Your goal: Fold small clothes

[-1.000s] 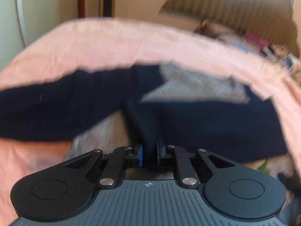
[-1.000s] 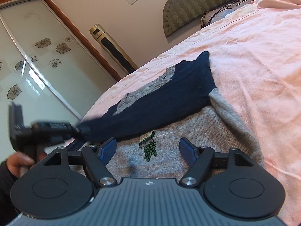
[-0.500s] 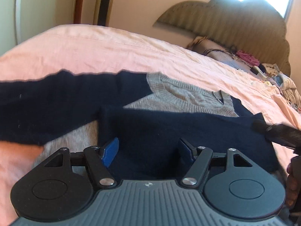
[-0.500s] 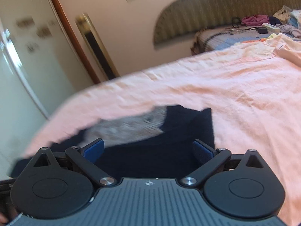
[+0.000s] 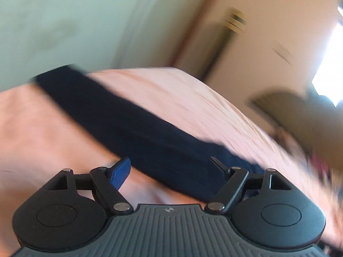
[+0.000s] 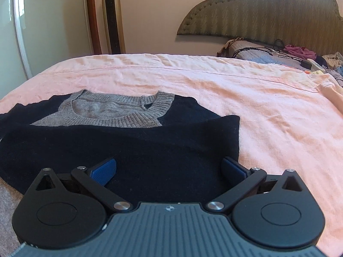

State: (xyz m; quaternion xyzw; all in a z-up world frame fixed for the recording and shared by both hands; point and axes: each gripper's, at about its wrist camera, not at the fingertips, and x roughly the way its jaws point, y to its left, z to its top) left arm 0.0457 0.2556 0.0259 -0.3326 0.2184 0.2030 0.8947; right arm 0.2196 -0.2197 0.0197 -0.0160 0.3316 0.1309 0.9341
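A small grey sweater with navy sleeves lies on the pink bedsheet (image 6: pixel 214 81). In the right wrist view its grey ribbed collar (image 6: pixel 120 109) faces away, and one navy sleeve (image 6: pixel 128 150) is folded across the chest. My right gripper (image 6: pixel 169 169) hovers over that folded sleeve, jaws still opening, with nothing pinched between the blue pads. The left wrist view is blurred by motion: the other navy sleeve (image 5: pixel 137 128) stretches out flat across the sheet. My left gripper (image 5: pixel 169 167) is above it, jaws opening, not gripping any cloth.
A padded green headboard (image 6: pixel 268 15) rises at the far right, with a pillow, cables and loose clothes (image 6: pixel 289 51) beneath it. A tall gold tower fan (image 6: pixel 112 17) stands by the wall next to a glass sliding door (image 6: pixel 25 21).
The left gripper let go of the navy sleeve it had carried across the chest, opened, and swung left over the outstretched sleeve. The right gripper widened and turned square to the sweater.
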